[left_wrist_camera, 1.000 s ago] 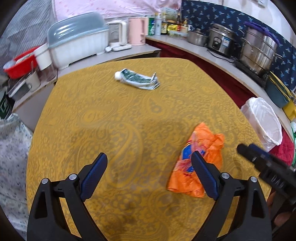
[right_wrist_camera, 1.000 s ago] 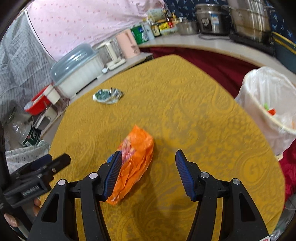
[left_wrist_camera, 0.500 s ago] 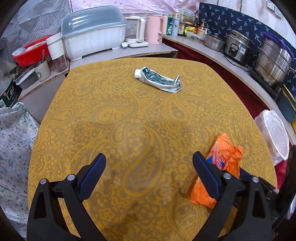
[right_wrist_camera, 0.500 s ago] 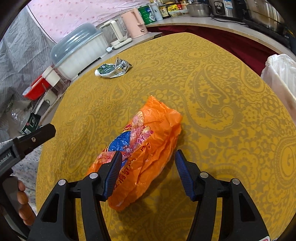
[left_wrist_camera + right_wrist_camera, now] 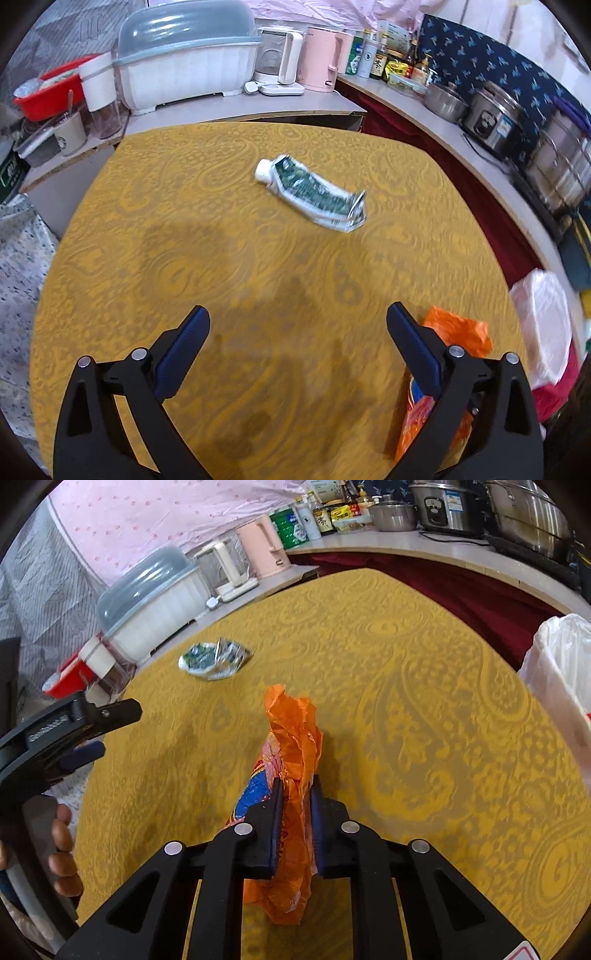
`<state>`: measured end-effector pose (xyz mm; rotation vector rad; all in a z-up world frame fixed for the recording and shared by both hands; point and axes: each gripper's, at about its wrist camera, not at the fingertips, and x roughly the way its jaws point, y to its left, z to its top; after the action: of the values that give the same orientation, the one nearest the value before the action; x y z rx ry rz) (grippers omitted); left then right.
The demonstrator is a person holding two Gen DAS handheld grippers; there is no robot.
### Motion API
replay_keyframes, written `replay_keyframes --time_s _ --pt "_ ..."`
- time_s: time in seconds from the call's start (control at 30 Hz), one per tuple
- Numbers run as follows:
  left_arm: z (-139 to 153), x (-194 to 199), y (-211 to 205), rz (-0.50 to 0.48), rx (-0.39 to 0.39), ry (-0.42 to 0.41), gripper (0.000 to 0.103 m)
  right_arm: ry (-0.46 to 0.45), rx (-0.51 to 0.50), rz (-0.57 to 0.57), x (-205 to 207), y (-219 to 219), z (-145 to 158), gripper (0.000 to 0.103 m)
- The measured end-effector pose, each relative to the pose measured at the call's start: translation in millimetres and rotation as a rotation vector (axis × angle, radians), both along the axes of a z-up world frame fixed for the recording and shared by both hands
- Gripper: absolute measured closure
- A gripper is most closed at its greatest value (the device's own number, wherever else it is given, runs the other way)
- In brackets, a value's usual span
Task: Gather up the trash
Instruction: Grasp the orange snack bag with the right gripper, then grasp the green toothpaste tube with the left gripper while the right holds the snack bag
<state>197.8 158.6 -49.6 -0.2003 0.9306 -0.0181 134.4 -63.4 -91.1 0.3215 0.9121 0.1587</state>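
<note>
A crumpled orange plastic bag lies on the yellow patterned tablecloth. My right gripper is closing on it, and both pads squeeze the bag, bunched upright between them. A flattened green-and-white tube lies farther up the table, also seen as the tube in the right wrist view. My left gripper is open and holds nothing, short of the tube. The orange bag peeks out behind its right finger. The left gripper shows at the left in the right wrist view, held by a hand.
A bin lined with a white bag stands off the table's right edge, also seen as the bin. A counter behind holds a white dish rack, kettles, bottles and steel pots. A red basin sits at the far left.
My right gripper moved over the orange bag and its jaws closed on it, bunching it up. My left gripper moved away from the bag, and the tube now lies ahead of it.
</note>
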Motion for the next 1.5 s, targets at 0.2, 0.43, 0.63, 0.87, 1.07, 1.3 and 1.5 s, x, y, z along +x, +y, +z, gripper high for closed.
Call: replay_keyframes --time_s 0.2,0.43,0.63,0.87,1.07,1.3,1.5 --pt "1 48 -19 0.000 -0.015 -0.014 0.011 -0.039 0.025 -0.055 36 -23 16 0.090" --pt "-8 93 -45 -0.085 0.052 -0.049 0.032 -0.048 0.060 -0.101 74 -45 19 0.090" --pt "-31 118 -51 -0.132 0.070 -0.006 0.058 -0.048 0.071 -0.117 91 -53 15 0.090" --pt "-35 121 -58 -0.173 0.066 -0.004 0.088 -0.044 0.073 -0.119 95 -55 14 0.090" --pt "-12 103 -60 -0.175 0.043 -0.058 0.097 -0.056 0.073 -0.129 87 -57 18 0.090" --pt "33 73 -73 -0.214 -0.005 -0.131 0.098 -0.117 0.074 -0.160 65 -73 43 0.090" --pt "72 40 -100 -0.273 -0.046 -0.195 0.098 -0.176 0.068 -0.206 36 -98 68 0.090"
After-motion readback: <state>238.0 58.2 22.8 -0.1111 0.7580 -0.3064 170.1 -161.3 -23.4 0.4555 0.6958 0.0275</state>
